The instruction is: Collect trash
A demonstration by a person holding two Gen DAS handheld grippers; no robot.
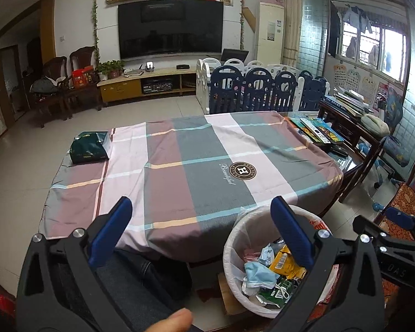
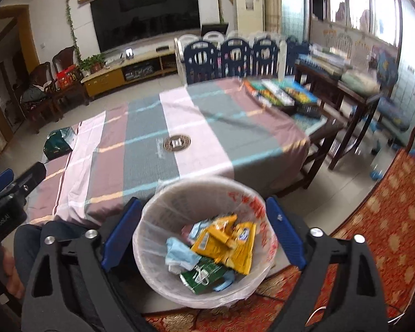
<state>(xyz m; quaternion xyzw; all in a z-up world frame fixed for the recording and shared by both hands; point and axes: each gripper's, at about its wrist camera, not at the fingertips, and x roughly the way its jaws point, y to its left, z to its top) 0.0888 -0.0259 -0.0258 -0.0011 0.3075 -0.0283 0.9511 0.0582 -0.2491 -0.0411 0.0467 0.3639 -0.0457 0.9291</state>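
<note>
Blue-padded jaws wide apart on both tools, nothing held in either. Right gripper [image 2: 202,232] hangs right over the waste bin [image 2: 152,215], its fingers [image 2: 120,232] straddling the rim on both sides w/o touching it, as far as I can tell. Bin's lined w/ a white bag and sits just off the near edge of the table [image 1: 179,152], toward its near right corner. Trash is in there: yellow snack wrappers [image 2: 229,243], a light blue face mask [image 2: 179,254], a green packet [image 2: 204,274]. Left gripper [image 1: 202,229] hovers above the near edge of the table, spread open, its right finger [image 1: 290,232] overlapping the bin in view. Plaid tablecloth [image 1: 163,138] covers most of the top. Green tissue pack [image 1: 90,148] sits at the far left corner. Books [image 1: 315,131] stacked along the far right edge. Right-wrist view is a bit blurred.
</note>
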